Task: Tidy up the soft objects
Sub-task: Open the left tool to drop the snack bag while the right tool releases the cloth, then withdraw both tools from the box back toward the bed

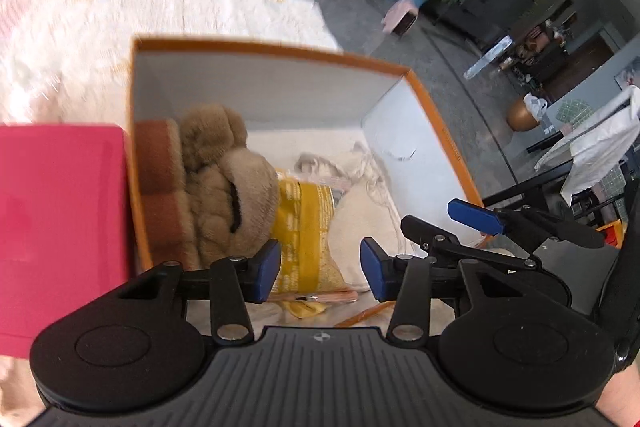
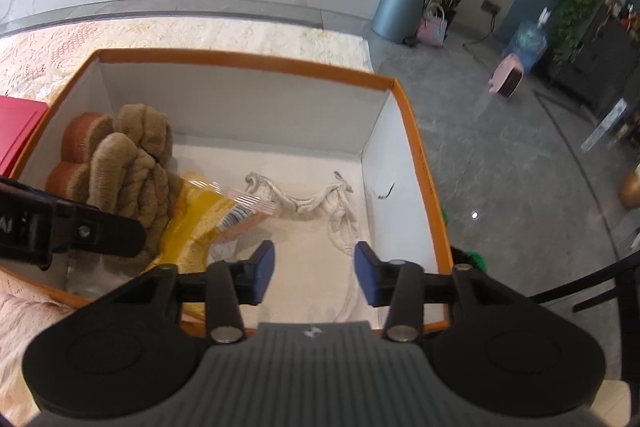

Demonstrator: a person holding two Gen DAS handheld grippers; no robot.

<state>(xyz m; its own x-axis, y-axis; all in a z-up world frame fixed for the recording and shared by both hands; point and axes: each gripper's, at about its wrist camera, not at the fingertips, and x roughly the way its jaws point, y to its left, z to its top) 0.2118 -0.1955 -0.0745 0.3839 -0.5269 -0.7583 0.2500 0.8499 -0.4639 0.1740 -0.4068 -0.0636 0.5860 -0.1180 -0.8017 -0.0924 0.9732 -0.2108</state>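
Observation:
An orange-rimmed box [image 1: 436, 115] with white walls [image 2: 420, 163] holds a brown plush toy [image 1: 224, 183] [image 2: 132, 167], a yellow plastic packet [image 1: 304, 227] [image 2: 196, 227] and a cream cloth bag [image 1: 368, 203] [image 2: 320, 203]. My left gripper [image 1: 320, 269] is open and empty above the packet at the box's near edge. My right gripper [image 2: 314, 273] is open and empty above the cream bag; it also shows in the left wrist view [image 1: 440, 223]. The left gripper's arm [image 2: 60, 227] shows at the left of the right wrist view.
A red box [image 1: 60, 219] [image 2: 16, 123] stands left of the orange box on a pale patterned bedcover [image 2: 240, 31]. Beyond are grey floor, a blue bin [image 2: 400, 3], potted plants, a dark cabinet [image 2: 600, 67] and a dark chair [image 1: 560, 187].

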